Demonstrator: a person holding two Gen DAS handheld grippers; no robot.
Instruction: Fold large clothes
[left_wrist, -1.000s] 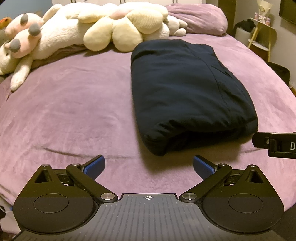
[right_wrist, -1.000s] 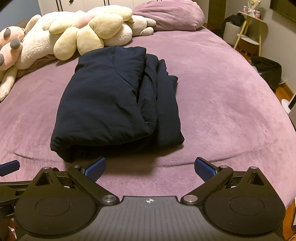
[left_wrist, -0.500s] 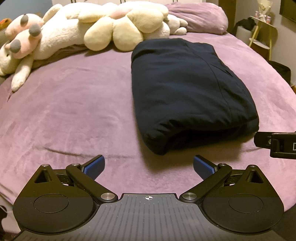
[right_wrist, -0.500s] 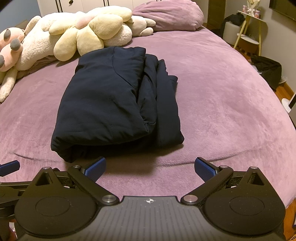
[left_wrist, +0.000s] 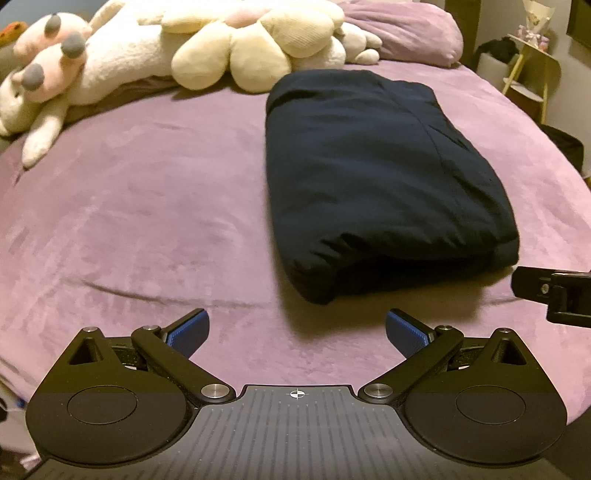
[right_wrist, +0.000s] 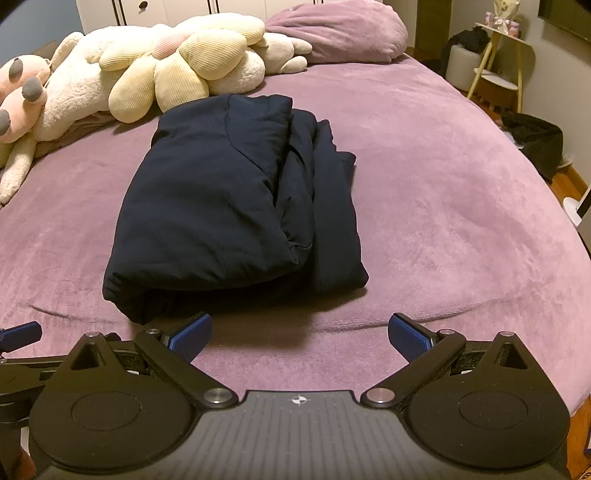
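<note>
A dark navy garment (left_wrist: 373, 177) lies folded into a thick rectangular bundle on the purple bed (left_wrist: 129, 206). It also shows in the right wrist view (right_wrist: 229, 206), with folded layers stacked along its right side. My left gripper (left_wrist: 297, 330) is open and empty, held above the bed just short of the bundle's near edge. My right gripper (right_wrist: 300, 334) is open and empty, also just short of the near edge. Part of the right gripper shows at the right edge of the left wrist view (left_wrist: 554, 295).
Plush toys (left_wrist: 155, 55) and a cream flower cushion (right_wrist: 177, 70) lie along the head of the bed, with a purple pillow (right_wrist: 340, 31) behind. A small side table (right_wrist: 498, 70) and a dark bag (right_wrist: 532, 140) stand to the right, off the bed.
Both views have shifted very slightly; the garment has not moved and both grippers stay open.
</note>
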